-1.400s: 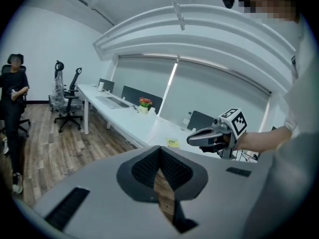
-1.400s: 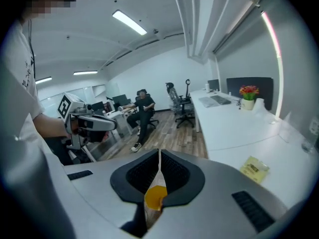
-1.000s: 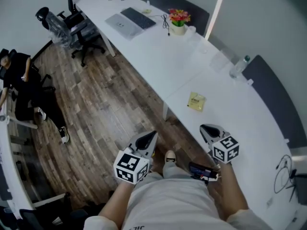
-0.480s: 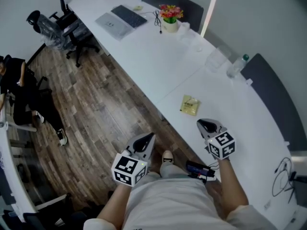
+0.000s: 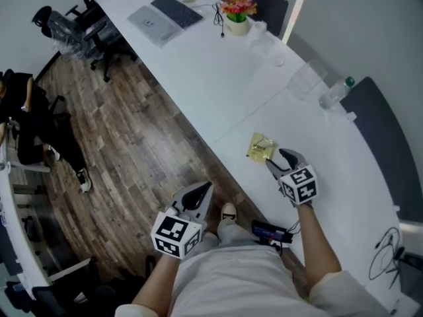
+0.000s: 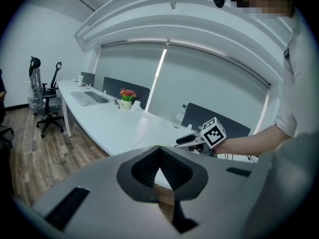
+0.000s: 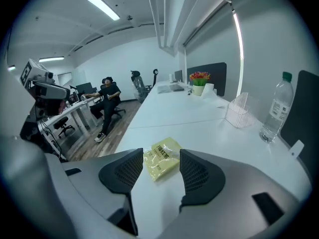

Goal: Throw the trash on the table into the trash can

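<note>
One piece of trash in sight: yellow packet (image 5: 261,147), lying flat on the table (image 5: 218,78) close to the near edge, roughly midway along its length. Right gripper (image 5: 277,158) angled down over that spot, jaws just been opening and now standing wide. Packet framed between the two pads in the right gripper view, partly beyond them, no pad pressing on it, so released and not yet grasping. Left gripper (image 5: 201,191) off the near edge over the floor (image 5: 132,131), clenched tip to tip on nothing, idle. Reads as pre-grasp on the first pickup: approach lined up, closure not started, nothing lifted. Next move, as a judgement: drop the right jaws until the pads bracket the packet's two long sides, then close. Thin, flat, probably slippery film, so pads likely needed right down at the table top. Otherwise a real chance of skating over it or pushing it ahead. Fallback: drag toward the near edge and pinch the overhang. Water bottle (image 5: 332,94) and clear holder (image 5: 305,84) sit toward the far edge, well apart from the packet, and the flower pot (image 5: 237,24) further along, so no clutter in the grasp zone. Trash can in none of the views, so carry direction unknown from here.
</note>
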